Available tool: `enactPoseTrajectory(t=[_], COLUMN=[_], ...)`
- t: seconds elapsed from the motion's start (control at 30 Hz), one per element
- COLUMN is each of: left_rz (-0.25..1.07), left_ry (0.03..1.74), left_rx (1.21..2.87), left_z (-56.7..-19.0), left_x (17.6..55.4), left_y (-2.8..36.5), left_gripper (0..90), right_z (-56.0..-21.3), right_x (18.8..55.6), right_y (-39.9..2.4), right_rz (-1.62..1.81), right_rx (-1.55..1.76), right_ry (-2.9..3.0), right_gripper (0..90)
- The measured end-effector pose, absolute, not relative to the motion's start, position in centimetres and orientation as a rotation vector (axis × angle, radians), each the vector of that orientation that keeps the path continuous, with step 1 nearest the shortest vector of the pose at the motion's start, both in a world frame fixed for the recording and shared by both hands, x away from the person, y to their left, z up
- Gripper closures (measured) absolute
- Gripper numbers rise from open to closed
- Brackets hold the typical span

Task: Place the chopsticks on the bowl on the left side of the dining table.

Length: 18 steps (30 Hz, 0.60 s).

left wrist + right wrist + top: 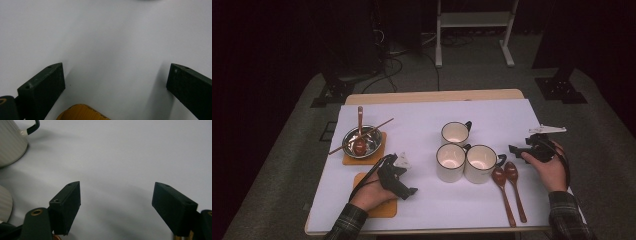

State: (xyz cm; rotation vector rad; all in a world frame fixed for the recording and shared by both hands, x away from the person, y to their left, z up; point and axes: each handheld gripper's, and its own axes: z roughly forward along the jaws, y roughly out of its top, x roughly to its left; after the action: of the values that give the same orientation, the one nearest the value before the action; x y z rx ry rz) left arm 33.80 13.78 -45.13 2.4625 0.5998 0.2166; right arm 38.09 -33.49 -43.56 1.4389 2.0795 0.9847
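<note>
Right gripper [515,149] spread, empty, just right of the mugs [467,161].
Two wooden spoons [509,187] lie below it, beside the mugs; drop onto one handle. Left gripper [411,190] spread, idle.

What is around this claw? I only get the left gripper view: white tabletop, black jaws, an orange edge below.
Observer: That edge is a square orange coaster, partly under the hand holding the left claw.
Operator: What lies farther along the table?
Observer: Three cream ribbed mugs with black handles stand clustered mid-table.
Operator: And the other claw?
Observer: The right claw is open, just beyond two brown wooden spoons lying side by side.
</note>
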Motion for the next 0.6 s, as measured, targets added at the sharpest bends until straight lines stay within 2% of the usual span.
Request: enactPoseTrajectory(t=[0.6], left_rz=[0.216], left_ry=[0.603], left_rx=[2.462], left_z=[-45.1], left_x=[33.8], left_y=[13.8], left_gripper=[0.9], right_z=[-43.4], right_x=[36.3], right_y=[-35.8], right_rz=[0.986], right_rx=[1.488], right_ry=[2.036], right_gripper=[21.7])
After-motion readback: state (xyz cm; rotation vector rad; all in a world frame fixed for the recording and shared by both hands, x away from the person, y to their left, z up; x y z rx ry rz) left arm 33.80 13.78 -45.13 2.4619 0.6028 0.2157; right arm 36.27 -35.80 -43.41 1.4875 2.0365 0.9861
